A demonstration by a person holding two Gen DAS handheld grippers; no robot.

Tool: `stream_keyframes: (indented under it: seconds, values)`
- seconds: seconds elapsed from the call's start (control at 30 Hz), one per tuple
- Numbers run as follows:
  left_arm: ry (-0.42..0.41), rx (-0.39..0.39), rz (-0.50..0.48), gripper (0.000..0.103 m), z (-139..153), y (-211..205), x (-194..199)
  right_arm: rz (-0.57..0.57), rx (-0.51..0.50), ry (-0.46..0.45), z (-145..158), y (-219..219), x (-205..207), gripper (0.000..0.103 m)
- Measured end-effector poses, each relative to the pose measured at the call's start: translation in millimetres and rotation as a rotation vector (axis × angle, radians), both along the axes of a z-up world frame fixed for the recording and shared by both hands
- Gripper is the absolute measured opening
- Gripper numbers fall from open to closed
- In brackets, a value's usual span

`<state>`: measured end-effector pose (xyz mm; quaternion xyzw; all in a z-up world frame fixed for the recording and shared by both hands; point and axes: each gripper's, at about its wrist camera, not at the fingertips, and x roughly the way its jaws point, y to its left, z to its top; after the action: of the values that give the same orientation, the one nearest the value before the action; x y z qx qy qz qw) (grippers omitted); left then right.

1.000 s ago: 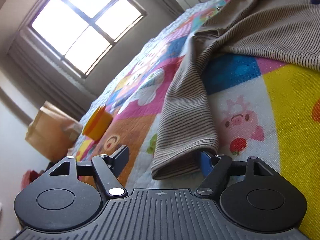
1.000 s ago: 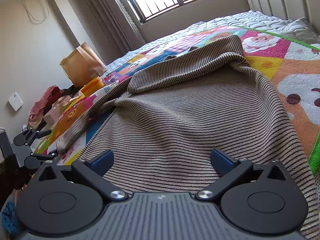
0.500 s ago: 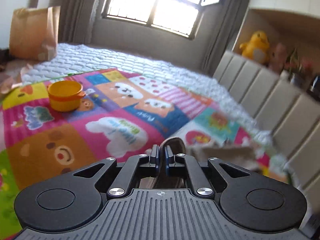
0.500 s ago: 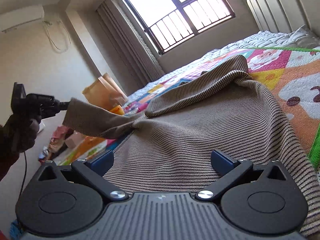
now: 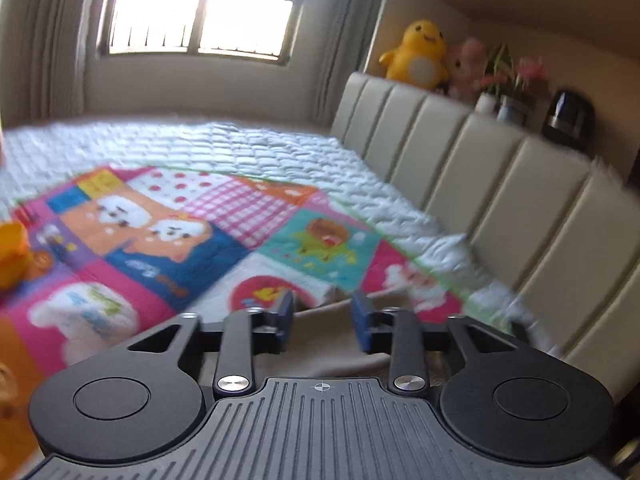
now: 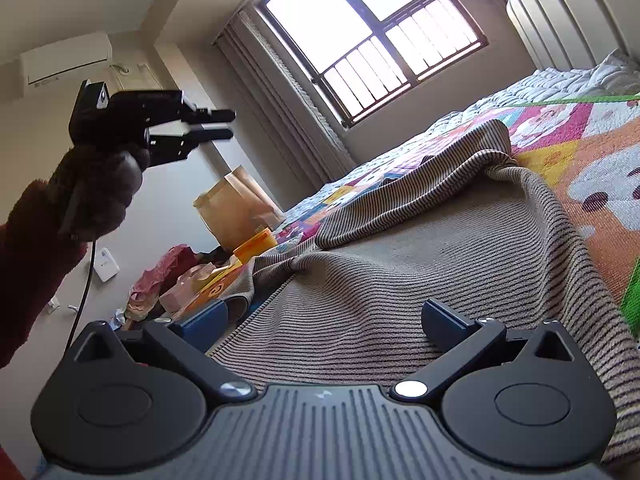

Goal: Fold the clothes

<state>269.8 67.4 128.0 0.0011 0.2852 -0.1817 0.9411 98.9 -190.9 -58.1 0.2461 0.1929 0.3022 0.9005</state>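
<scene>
A brown-and-cream striped sweater (image 6: 440, 248) lies spread on the patchwork quilt (image 6: 580, 168). Its sleeve (image 6: 280, 268) lies crumpled at the left edge of the body. My right gripper (image 6: 324, 320) is low over the sweater's near hem, open wide, with only flat fabric under it. A hand holds my left gripper (image 6: 232, 123) high in the air at upper left. Its jaws are opening and nothing is between them. In the left wrist view the left gripper (image 5: 322, 316) points over the quilt (image 5: 180, 240), with a strip of beige sweater (image 5: 320, 344) below the fingers.
A padded beige headboard (image 5: 500, 184) runs along the right, with plush toys (image 5: 420, 56) on the ledge above. A yellow container (image 6: 256, 245) sits on the quilt's far left. Beyond it stand a brown paper bag (image 6: 234, 208) and a pile of clothes (image 6: 168, 280).
My left gripper shut on the sleeve cuff, lifted it and swung it toward the sweater body, then let go and rose further. The sleeve has dropped. The right gripper's view tilted upward.
</scene>
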Motion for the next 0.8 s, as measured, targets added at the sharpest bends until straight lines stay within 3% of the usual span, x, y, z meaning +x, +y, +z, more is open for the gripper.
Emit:
stream_keyframes:
  seconds: [0.03, 0.07, 0.13, 0.3, 0.4, 0.43, 0.47, 0.5, 0.67, 0.8]
  values:
    - [-0.044, 0.14, -0.002, 0.059, -9.6, -3.9, -14.5, -0.001, -0.002, 0.002, 0.1, 0.2, 0.4, 0.103]
    - [-0.071, 0.253, -0.022, 0.06, -20.2, -3.5, -27.3, -0.002, -0.005, 0.004, 0.2, 0.5, 0.8, 0.103]
    - [-0.071, 0.427, -0.054, 0.063, -45.7, 4.1, -49.8, -0.004, -0.013, 0.008, 0.4, 1.4, 1.6, 0.103]
    - [0.057, 0.652, -0.052, 0.064, -116.7, 35.4, -76.3, -0.011, -0.038, 0.016, 0.5, 5.0, 3.0, 0.103]
    - [0.067, 0.75, -0.01, 0.062, -150.2, 50.2, -66.9, -0.012, -0.038, 0.014, 0.0, 5.9, 2.8, 0.103]
    - [0.081, 0.746, 0.006, 0.05, -154.9, 53.4, -61.7, -0.013, -0.039, 0.012, -0.2, 6.2, 2.7, 0.103]
    - [0.095, 0.741, 0.022, 0.025, -159.1, 56.5, -56.4, -0.013, -0.039, 0.011, -0.4, 6.4, 2.5, 0.103]
    - [0.111, 0.704, 0.043, 0.014, -157.8, 58.9, -49.8, -0.013, -0.038, 0.009, -0.6, 6.3, 2.0, 0.103]
    - [0.167, 0.414, 0.15, 0.008, -117.8, 69.1, -14.0, -0.007, -0.01, -0.004, -2.0, 3.0, 0.6, 0.103]
    - [0.166, 0.085, 0.18, 0.007, -52.7, 64.6, 13.7, 0.005, 0.03, -0.02, -4.7, -2.2, -1.1, 0.103]
